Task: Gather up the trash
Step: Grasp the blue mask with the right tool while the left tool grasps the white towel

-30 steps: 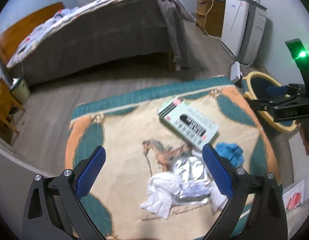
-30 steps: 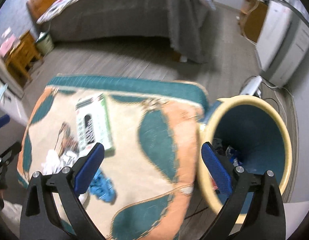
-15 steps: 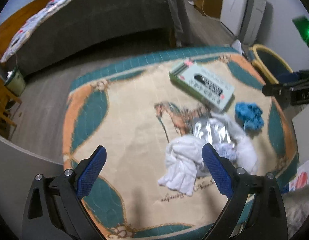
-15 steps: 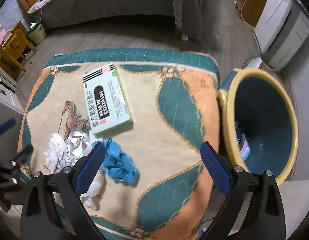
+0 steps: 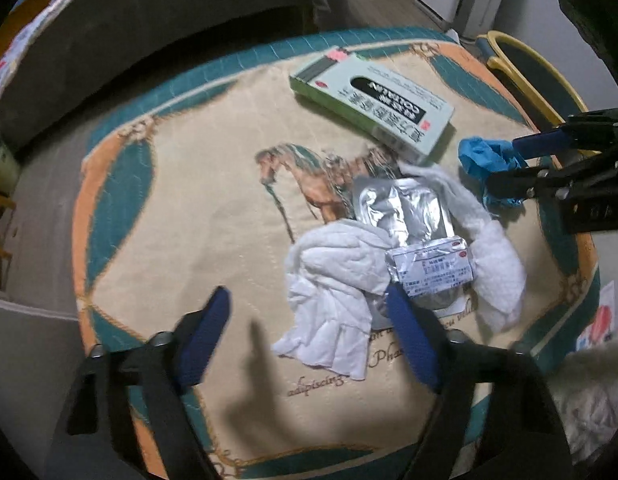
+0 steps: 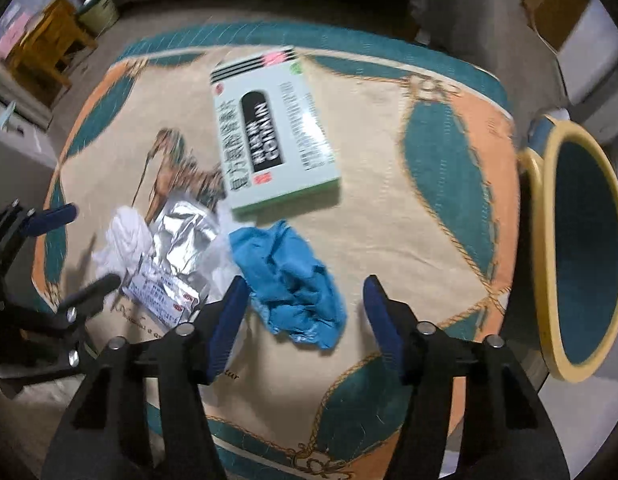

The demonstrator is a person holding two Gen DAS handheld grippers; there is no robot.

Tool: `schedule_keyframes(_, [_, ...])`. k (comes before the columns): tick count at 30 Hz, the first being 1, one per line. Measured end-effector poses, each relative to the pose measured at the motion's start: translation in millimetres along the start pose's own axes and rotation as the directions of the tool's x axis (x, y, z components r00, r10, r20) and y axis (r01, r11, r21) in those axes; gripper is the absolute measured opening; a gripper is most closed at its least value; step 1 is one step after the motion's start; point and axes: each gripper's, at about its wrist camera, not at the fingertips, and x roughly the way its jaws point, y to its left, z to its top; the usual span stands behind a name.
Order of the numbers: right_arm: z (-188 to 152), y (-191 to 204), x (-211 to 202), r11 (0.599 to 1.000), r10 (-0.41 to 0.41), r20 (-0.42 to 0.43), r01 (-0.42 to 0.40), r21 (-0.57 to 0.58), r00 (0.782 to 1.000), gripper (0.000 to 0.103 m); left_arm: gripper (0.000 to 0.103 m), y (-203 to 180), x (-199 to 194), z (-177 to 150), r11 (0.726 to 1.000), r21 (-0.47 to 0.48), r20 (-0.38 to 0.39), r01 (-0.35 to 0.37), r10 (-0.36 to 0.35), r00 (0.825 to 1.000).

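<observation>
bedroom; cushioned stool with a horse-print cover (image 6: 389, 216) held the trash. right gripper (image 6: 301, 312) gaped wide and empty over the crumpled blue glove (image 6: 289, 280); left gripper (image 5: 305, 332), also wide and empty, sat by the white tissue wad (image 5: 337, 276) and silver foil sachets (image 5: 405, 208). risk: thin glove slipping out. only the right view showed the yellow-rimmed teal bin (image 6: 585, 248) mouth.

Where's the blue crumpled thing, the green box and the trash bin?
blue crumpled thing (image 6: 291, 280), right wrist view, its middle folds.
green box (image 6: 269, 132), right wrist view, its printed top face.
trash bin (image 6: 549, 216), right wrist view, its yellow rim.
</observation>
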Motion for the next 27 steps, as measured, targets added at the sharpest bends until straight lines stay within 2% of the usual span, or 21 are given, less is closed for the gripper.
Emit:
schedule_keyframes(2, [0.6, 2.9, 5.0, 1.000, -0.008, -0.011, 0.008, -0.017, 1.000, 0.046, 0.071, 0.0, 5.0, 1.0, 1.000, -0.008, -0.014, 0.015, -0.015, 1.000])
schedule_keyframes(5, [1.4, 3.2, 7.7, 0.999, -0.016, -0.017, 0.015, -0.036, 1.000, 0.041, 0.062, 0.7, 11.4, 2.3, 1.000, -0.006, -0.028, 0.029, -0.030, 0.999])
schedule_keyframes(7, [2.6, 2.3, 7.4, 0.999, -0.007, -0.019, 0.007, -0.040, 1.000, 0.040, 0.044, 0.3, 14.3, 3.3, 0.999, -0.003, -0.037, 0.044, -0.044, 0.998])
schedule_keyframes(12, [3.4, -6.9, -3.4, 1.000, -0.007, 0.008, 0.007, -0.024, 1.000, 0.040, 0.017, -3.5, 13.5, 7.6, 0.999, 0.015, -0.036, 0.043, -0.042, 0.998])
schedule_keyframes(14, [5.8, -9.8, -11.2, 1.000, -0.010, 0.023, 0.011, -0.024, 1.000, 0.040, 0.014, -3.7, 7.0, 9.4, 0.999, 0.018, -0.012, 0.051, -0.051, 0.999])
schedule_keyframes(19, [9.4, -21.7, -37.6, 1.000, -0.007, 0.097, 0.007, 0.003, 0.995, 0.040, 0.014, 2.5, -17.8, 19.4, 1.000, 0.000, 0.083, 0.008, -0.008, 0.997])
schedule_keyframes(21, [9.6, -27.1, -49.0, 1.000, -0.014, 0.130, 0.012, 0.016, 0.991, 0.040, 0.014, 5.4, -28.8, 24.8, 1.000, -0.012, 0.125, -0.013, 0.014, 0.992])
schedule_keyframes(27, [13.2, -47.3, -72.4, 0.997, -0.049, 0.197, 0.035, 0.073, 0.979, 0.040, 0.014, 1.6, -50.7, 38.3, 0.999, -0.035, 0.197, -0.016, 0.023, 0.980])
